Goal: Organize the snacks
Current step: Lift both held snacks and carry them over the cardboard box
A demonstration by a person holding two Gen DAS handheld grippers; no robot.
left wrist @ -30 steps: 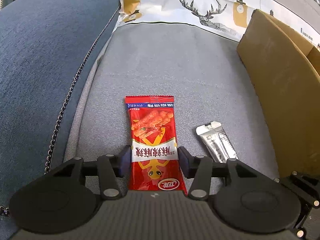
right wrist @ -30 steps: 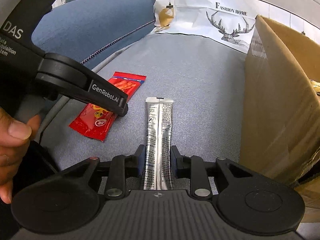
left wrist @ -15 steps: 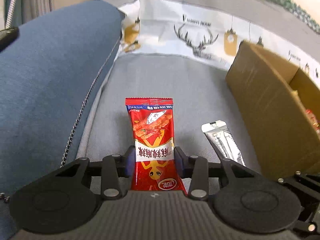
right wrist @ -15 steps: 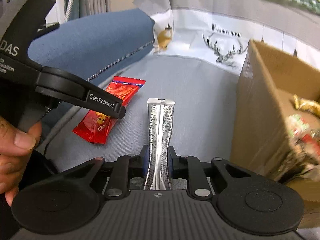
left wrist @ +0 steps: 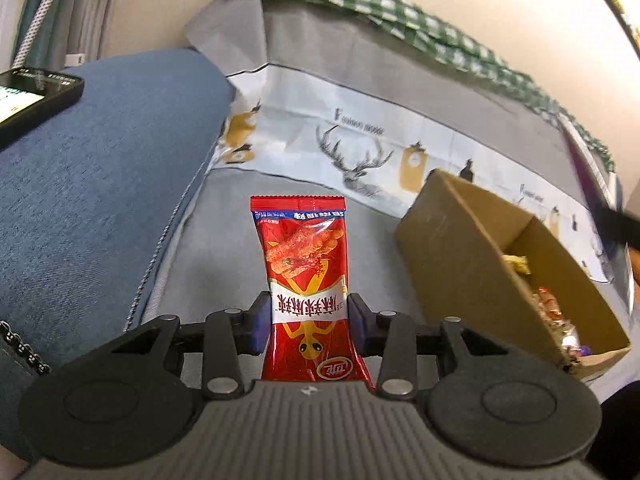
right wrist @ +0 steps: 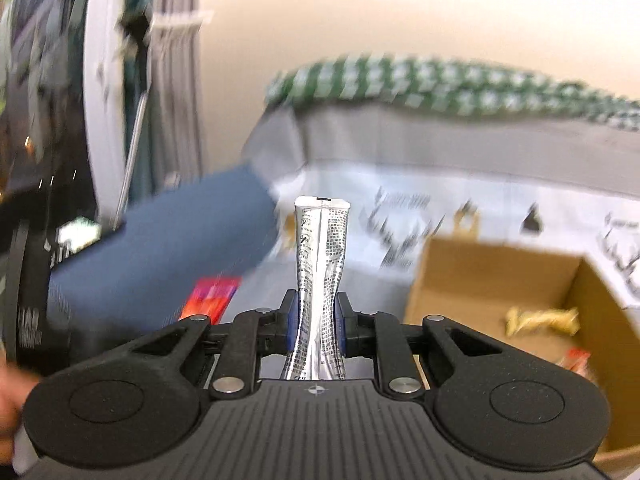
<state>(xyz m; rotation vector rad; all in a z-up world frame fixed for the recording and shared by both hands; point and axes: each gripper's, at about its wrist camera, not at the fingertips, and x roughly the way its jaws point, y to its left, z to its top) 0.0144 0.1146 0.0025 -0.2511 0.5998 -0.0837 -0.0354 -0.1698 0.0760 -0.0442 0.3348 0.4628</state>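
My left gripper [left wrist: 307, 322] is shut on a red snack packet [left wrist: 304, 264] and holds it up above the grey sofa seat [left wrist: 224, 256]. My right gripper [right wrist: 317, 322] is shut on a silver stick packet [right wrist: 320, 248], lifted and squeezed narrow at the pads. An open cardboard box [left wrist: 468, 264] with several snacks inside stands to the right; it also shows in the right wrist view [right wrist: 492, 276]. The red packet shows blurred at the lower left of the right wrist view [right wrist: 210, 298].
A blue cushion [left wrist: 100, 184] lies at the left with a phone [left wrist: 32, 96] on it. A deer-print cloth [left wrist: 360, 148] covers the sofa back, with a green checked cloth [left wrist: 400, 8] on top. A chain [left wrist: 20, 348] hangs at the left edge.
Both grippers have closed on their packets and lifted them off the seat. Both views have tilted up and the box interior has come into sight.
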